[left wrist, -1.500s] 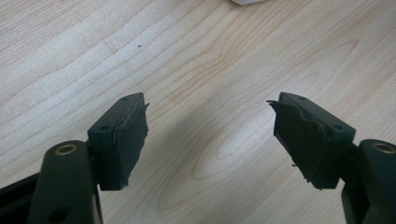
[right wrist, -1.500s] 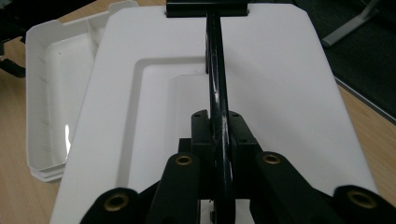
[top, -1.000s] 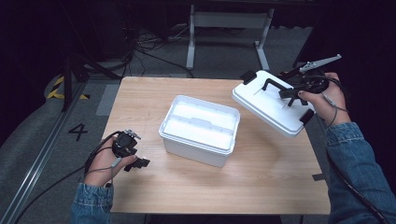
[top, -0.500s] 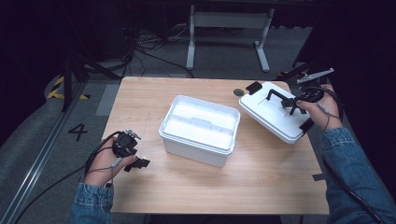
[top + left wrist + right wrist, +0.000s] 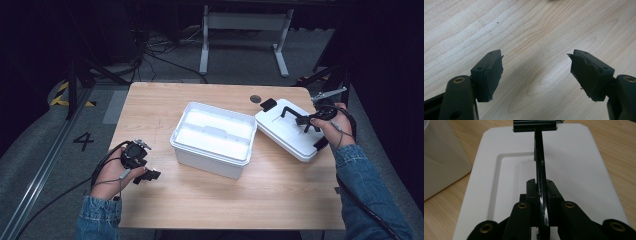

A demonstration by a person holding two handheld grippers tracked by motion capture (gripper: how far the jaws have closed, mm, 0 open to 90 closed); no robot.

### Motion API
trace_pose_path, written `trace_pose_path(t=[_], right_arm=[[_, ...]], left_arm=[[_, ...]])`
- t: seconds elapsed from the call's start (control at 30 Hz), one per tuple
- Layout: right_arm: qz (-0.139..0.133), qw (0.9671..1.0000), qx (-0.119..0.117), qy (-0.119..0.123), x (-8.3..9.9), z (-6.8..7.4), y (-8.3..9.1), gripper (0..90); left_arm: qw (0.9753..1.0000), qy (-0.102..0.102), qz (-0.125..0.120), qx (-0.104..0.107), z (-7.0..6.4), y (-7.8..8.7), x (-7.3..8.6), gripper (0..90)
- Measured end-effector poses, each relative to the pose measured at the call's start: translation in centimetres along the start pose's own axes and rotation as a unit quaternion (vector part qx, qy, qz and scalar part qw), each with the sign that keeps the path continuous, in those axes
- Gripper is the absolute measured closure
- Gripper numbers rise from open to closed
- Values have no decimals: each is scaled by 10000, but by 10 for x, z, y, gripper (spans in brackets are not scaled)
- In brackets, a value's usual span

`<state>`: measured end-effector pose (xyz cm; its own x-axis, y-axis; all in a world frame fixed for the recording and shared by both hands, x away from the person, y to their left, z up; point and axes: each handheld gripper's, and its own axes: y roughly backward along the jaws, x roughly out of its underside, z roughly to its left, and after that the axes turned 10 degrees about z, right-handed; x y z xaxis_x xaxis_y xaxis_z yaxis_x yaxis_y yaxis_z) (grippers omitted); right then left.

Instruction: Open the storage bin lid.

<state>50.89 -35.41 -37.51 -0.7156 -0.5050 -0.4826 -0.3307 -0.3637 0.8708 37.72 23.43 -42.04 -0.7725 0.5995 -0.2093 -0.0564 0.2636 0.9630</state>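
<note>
White lid [image 5: 290, 131] lies on the wooden table [image 5: 280, 195], just right of the open white bin [image 5: 214, 138]; your right gripper [image 5: 541, 195] is clamped on its black handle [image 5: 539, 165]. Your left gripper [image 5: 536, 72] hovers over bare wood, jaws wide apart, empty.

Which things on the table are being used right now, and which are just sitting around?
In use:
- white lid, lying on the table
- its black handle, clamped by the right hand-held gripper
- open white box

Just there:
- left hand-held gripper, open over bare wood
- dark round spot on the table
</note>
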Motion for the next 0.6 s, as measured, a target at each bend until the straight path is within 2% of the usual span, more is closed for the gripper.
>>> trace_pose_path(t=[0.6], right_arm=[[44, 9998, -123, -133, 18, -6, -31, 846]], left_arm=[[10000, 26, 24, 34, 1, -2, 0, 264]])
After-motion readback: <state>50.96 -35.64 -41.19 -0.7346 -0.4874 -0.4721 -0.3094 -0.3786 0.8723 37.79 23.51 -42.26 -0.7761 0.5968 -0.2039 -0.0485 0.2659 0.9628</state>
